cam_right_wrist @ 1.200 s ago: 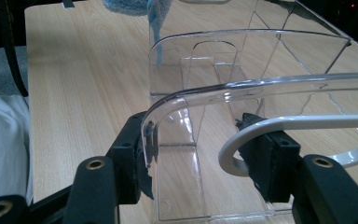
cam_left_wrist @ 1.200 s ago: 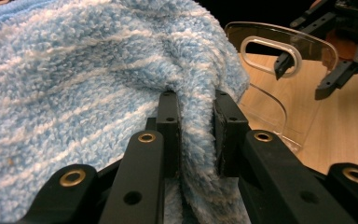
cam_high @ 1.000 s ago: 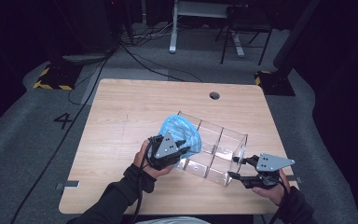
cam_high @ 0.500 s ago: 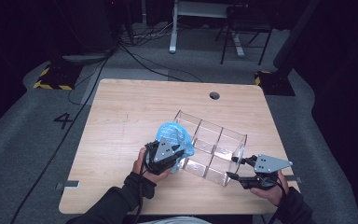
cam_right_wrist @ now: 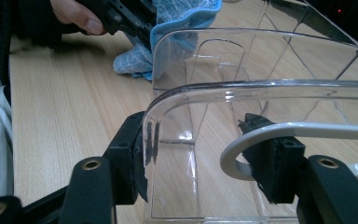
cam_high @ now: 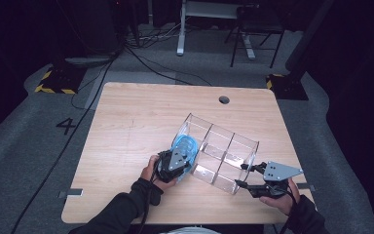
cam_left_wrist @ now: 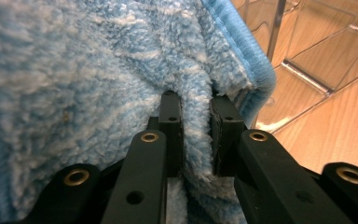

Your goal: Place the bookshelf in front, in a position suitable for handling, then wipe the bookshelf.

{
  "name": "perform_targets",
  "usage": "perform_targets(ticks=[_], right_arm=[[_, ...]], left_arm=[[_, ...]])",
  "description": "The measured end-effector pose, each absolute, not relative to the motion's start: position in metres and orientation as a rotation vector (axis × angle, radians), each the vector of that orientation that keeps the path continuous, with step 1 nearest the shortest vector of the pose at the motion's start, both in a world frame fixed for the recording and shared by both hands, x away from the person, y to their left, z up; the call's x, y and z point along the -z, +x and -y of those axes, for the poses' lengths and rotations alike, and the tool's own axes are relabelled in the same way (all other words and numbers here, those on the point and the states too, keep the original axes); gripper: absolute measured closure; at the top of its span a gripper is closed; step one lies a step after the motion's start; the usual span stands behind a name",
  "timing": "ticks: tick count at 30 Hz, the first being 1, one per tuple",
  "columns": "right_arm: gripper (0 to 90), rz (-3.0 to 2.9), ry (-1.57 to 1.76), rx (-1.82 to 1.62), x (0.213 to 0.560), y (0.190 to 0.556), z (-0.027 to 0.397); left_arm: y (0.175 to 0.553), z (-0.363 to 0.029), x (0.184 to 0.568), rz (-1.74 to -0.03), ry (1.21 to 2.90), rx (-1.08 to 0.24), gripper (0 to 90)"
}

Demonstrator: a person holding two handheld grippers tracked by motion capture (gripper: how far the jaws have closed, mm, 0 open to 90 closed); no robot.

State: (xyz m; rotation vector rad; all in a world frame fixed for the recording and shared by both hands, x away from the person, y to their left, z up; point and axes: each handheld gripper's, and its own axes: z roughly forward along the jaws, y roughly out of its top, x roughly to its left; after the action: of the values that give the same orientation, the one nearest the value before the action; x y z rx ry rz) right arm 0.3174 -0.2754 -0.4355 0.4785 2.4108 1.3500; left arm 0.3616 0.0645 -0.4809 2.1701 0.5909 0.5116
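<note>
Scene: a clear three-compartment organiser (cam_high: 219, 153) is seen lying aslant on a wooden bench (cam_high: 136, 112), with a claw at each end.
Left claw (cam_high: 174, 163): clamped tight on a fold of a fluffy blue cloth (cam_left_wrist: 98, 70), the pile being pinched between both pads in the left gripper view.
Cloth position: bunched at the organiser's left end, at the mouth of the end compartment; how much lies inside cannot be told.
Right claw (cam_right_wrist: 203, 154): set around the organiser's right end, one jaw outside the clear wall and one inside; whether the pads press cannot be told.
Done so far: the cloth is judged to be gathered and brought to the organiser, which is steadied.
Left to do: the cloth is judged not yet tucked fully in and not yet released.
</note>
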Motion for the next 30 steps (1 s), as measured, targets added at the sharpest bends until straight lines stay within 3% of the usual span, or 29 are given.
perform_targets(ticks=[12, 20, 27, 30], right_arm=[[42.3, -2.389, 0.515, -1.347, 0.436, 0.314, 0.275], [30.8, -2.236, 0.666, -1.28, 0.438, 0.298, 0.279], [46.1, -2.217, 0.643, -1.3, 0.438, 0.294, 0.28], [46.2, -2.222, 0.641, -1.287, 0.437, 0.294, 0.279]], left_arm=[[0.368, -0.062, 0.488, -0.589, 2.195, -0.492, 78.1], [0.367, -0.061, 0.487, -0.583, 2.202, -0.489, 78.0], [0.367, -0.06, 0.486, -0.589, 2.196, -0.479, 78.0], [0.366, -0.061, 0.481, -0.579, 2.199, -0.477, 78.2]])
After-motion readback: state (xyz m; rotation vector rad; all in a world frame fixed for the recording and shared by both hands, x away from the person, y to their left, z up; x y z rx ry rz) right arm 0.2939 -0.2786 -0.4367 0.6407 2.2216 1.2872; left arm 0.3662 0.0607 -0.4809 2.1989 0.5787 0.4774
